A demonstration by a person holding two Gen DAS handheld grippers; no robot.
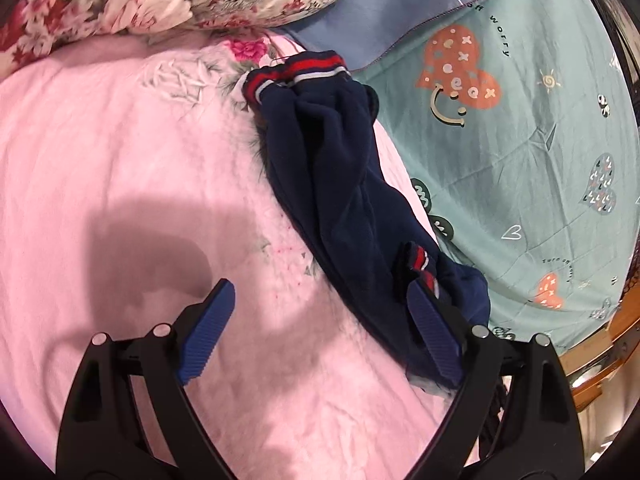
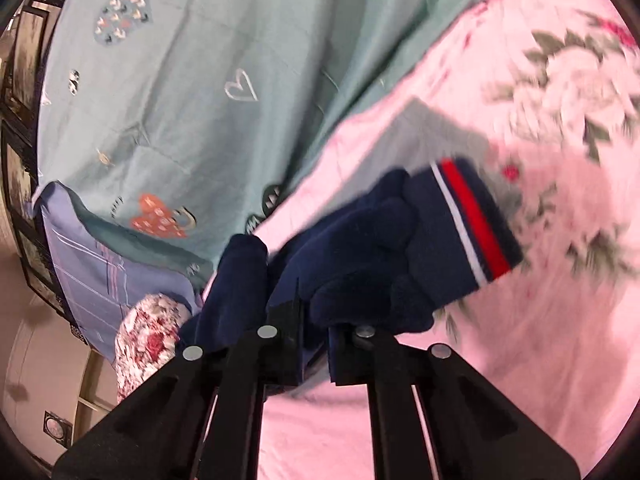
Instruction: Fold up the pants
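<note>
The soft, fleecy navy pants (image 1: 344, 184) lie bunched in a long rumpled strip on the fuzzy pink blanket (image 1: 120, 168), beside a smooth teal sheet (image 1: 520, 152) printed with hearts. Ribbed red-and-white striped cuffs (image 1: 300, 70) end them. The left gripper (image 1: 320, 320) gapes wide, its ridged blue pads (image 1: 210, 328) clear of cloth. The right gripper (image 2: 312, 340) is clamped on a thick fold of the pants.

Two fisheye cameras, one on each handheld gripper, look forward and downward along their fingers at a bed. The left wrist view stands back over the pink blanket (image 1: 120, 168); the right wrist view sits tight against the navy pants (image 2: 360, 248). Both share pants, blanket and teal sheet (image 1: 520, 140).
</note>
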